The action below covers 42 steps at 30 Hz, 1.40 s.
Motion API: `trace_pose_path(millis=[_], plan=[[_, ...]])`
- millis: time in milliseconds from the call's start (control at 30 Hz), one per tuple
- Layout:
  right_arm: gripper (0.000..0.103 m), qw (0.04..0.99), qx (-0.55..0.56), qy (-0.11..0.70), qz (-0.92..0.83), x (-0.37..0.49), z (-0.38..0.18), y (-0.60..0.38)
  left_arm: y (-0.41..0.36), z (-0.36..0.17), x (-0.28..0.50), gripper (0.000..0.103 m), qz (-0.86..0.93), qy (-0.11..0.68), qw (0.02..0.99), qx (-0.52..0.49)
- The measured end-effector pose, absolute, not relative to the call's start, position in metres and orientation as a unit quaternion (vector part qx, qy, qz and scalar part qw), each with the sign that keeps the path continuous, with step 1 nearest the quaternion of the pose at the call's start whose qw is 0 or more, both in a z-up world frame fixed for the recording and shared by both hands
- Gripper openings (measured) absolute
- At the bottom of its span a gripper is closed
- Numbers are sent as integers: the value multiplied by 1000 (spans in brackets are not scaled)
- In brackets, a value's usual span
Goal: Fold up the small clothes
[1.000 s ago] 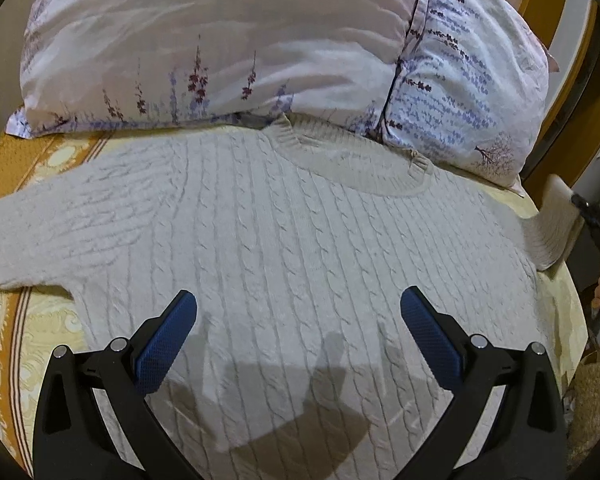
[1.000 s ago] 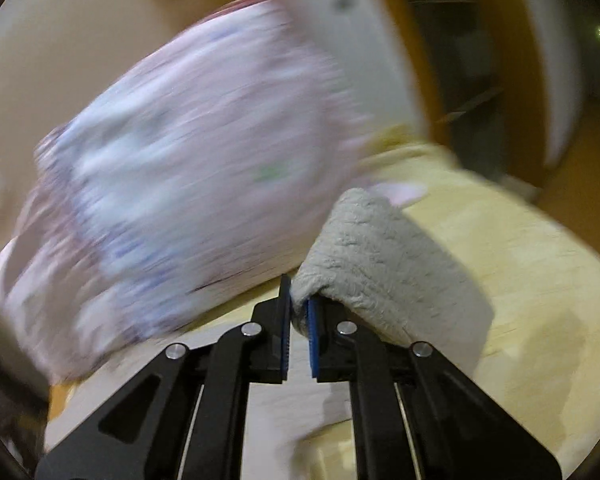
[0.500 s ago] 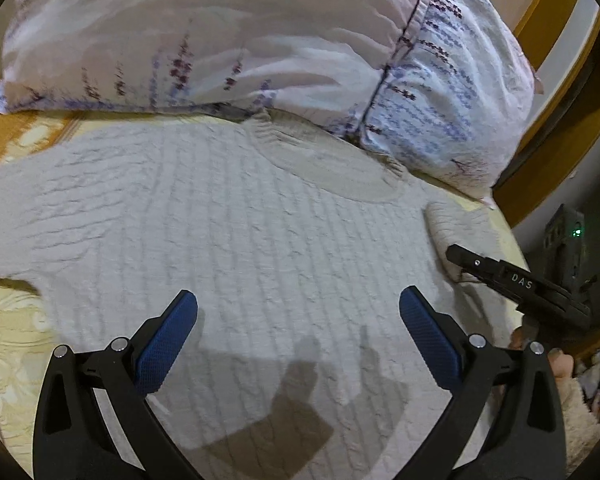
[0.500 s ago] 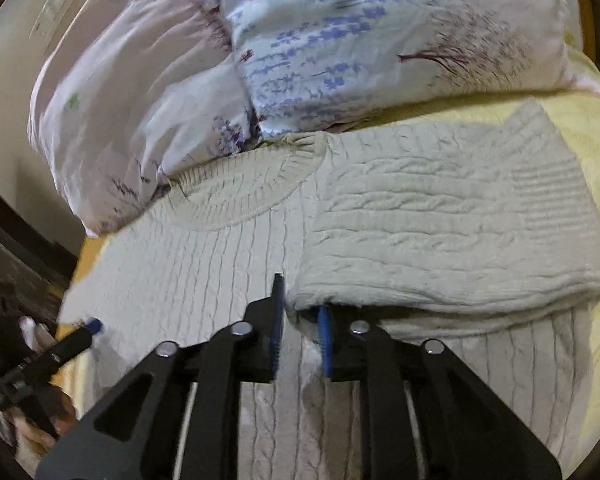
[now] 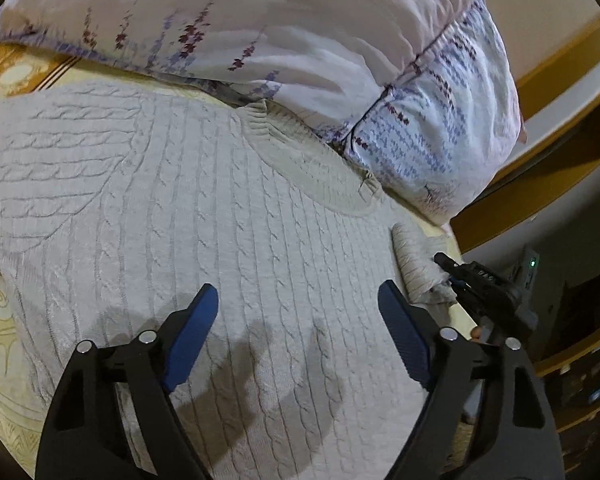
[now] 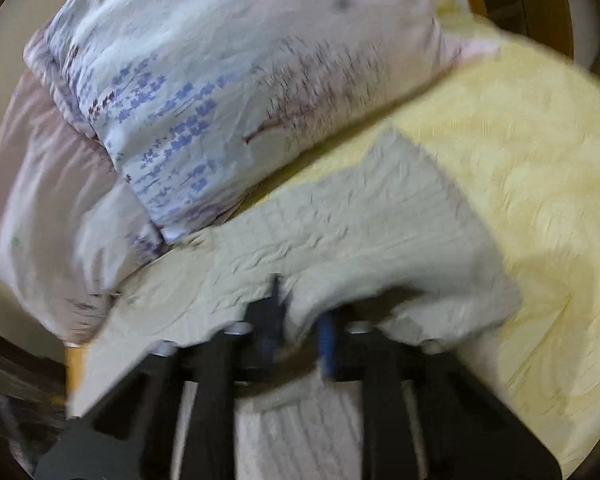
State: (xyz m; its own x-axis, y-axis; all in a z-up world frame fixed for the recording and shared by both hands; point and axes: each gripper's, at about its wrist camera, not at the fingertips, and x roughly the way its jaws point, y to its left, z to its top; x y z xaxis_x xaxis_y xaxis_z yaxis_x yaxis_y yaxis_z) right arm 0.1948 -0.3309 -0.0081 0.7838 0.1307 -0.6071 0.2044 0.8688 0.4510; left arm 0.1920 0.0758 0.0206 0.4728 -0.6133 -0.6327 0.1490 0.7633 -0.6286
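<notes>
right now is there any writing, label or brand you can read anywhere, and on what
Right gripper: pale lettering on its black finger, too small and blurred to read.
Sweater: no label or tag showing.
Pillows: floral print only, no words.
Dark shelves at the right edge: too dark to read.

bed: yellow bedspread [image 6: 539, 168] | floral pillows [image 5: 260, 28] | wooden frame [image 5: 531, 200]

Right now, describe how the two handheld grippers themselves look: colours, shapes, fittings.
The left gripper has two black cut-out arms with silver pivot bolts and long blue pads. The right gripper, blurred in its own view, looks the same: black frame, silver bolts, blue pads. From the left view it is a black body with small white lettering, too small to read.
</notes>
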Motion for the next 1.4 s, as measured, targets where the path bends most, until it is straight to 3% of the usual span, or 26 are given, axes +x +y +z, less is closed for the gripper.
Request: trace_pose_path(millis=[233, 300, 367, 433, 467, 567, 733, 833, 900, 933, 967, 1233, 1400], plan=[[8, 938, 126, 293, 137, 189, 28, -224, 93, 25, 197, 80, -237, 437, 815, -298], [15, 919, 84, 336, 191, 195, 14, -183, 95, 23, 198, 79, -239, 435, 810, -311], [28, 892, 56, 385, 229, 200, -6, -154, 95, 20, 201, 76, -240, 439, 805, -320], [30, 879, 57, 407, 242, 198, -18, -147, 91, 17, 204, 74, -244, 444, 798, -325], [37, 875, 69, 410, 246, 195, -20, -151, 88, 16, 205, 72, -246, 447, 796, -326], [51, 884, 113, 389, 232, 180, -13, -181, 78, 12, 211, 64, -240, 461, 790, -325], [57, 905, 176, 344, 180, 152, 3, -249, 68, -4, 224, 54, -222, 499, 763, -345], [57, 908, 213, 329, 150, 141, 5, -285, 60, -11, 231, 43, -207, 511, 761, -341], [57, 911, 221, 322, 134, 141, 3, -299, 56, -13, 237, 28, -202, 511, 763, -341], [57, 913, 224, 318, 125, 139, 4, -308, 54, -15, 242, 14, -201, 510, 763, -341], [57, 913, 231, 315, 114, 140, 3, -317, 53, -15, 245, 9, -199, 510, 765, -338], [60, 914, 231, 324, 76, 165, -5, -342, 76, 26, 264, 7, -174, 458, 829, -269], [62, 911, 198, 355, 73, 182, -16, -328, 95, 9, 270, 7, -141, 479, 826, -262]])
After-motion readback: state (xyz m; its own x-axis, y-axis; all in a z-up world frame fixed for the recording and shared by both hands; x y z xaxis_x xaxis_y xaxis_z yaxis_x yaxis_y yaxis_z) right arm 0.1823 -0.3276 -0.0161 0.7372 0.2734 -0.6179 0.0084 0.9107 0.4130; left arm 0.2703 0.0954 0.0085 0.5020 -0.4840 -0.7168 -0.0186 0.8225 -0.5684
